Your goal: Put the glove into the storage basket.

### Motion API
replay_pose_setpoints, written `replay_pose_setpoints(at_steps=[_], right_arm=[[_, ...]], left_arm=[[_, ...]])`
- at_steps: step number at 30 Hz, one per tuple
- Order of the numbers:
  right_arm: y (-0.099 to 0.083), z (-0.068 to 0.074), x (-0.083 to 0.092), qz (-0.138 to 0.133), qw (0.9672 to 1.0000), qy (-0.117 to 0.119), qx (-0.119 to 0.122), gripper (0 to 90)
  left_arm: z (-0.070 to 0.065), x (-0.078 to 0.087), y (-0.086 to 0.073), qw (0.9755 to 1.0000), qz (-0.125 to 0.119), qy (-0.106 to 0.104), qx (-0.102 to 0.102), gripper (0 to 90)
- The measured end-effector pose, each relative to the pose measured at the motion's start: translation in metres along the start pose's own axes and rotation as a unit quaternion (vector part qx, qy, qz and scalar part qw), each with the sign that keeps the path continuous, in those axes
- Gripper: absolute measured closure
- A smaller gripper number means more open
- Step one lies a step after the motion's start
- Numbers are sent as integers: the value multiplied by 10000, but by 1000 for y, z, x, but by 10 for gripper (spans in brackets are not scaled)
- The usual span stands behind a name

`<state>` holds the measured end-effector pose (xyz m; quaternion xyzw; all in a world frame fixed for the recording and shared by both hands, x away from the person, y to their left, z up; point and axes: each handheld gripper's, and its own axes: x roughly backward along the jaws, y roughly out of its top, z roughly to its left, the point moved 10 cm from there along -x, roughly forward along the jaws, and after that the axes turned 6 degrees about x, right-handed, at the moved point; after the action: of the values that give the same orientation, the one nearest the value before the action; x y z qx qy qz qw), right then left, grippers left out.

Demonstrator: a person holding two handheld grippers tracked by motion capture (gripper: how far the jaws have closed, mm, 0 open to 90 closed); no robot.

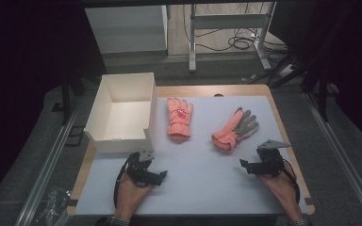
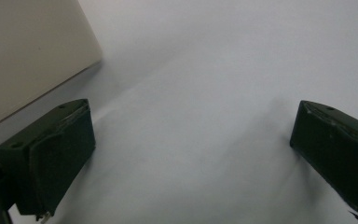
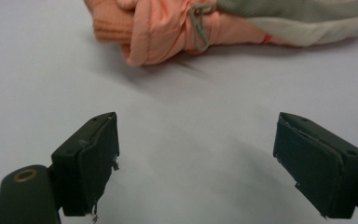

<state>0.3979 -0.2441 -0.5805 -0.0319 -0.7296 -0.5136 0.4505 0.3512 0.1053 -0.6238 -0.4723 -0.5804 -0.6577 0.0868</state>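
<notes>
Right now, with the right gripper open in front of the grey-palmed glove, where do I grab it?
Take the glove at its ribbed orange cuff. It is the bunched, thickest end and points toward the right gripper, so come straight in from the near side, low over the mat; the flat fingers lie at the far end.

One camera looks down from high above the tabletop [image 1: 193, 188]. Two ride low on each gripper, very close. Right one shares the glove [image 3: 168, 32].

Left black two-jaw gripper [image 1: 162, 174] and right black two-jaw gripper [image 1: 242, 163], each topped by a grey three-cornered plate and trailing a black cable. Blocky matte jaws bear small screw holes. Checked shirt cuffs [image 1: 118, 221] cover both wrists.
</notes>
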Motion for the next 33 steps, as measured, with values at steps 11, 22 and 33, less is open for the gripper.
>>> replay_pose_setpoints(at_steps=[11,22,33], right_arm=[[22,-14,-4,-43,10000,-37,57,228],[44,-30,-16,-51,10000,-41,-43,273],[73,-49,-25,-188,9997,-89,-84,384]], left_arm=[[0,0,0,10000,17,1,-20,0],[0,0,0,10000,17,2,-23,0],[0,0,0,10000,12,-2,-20,0]])
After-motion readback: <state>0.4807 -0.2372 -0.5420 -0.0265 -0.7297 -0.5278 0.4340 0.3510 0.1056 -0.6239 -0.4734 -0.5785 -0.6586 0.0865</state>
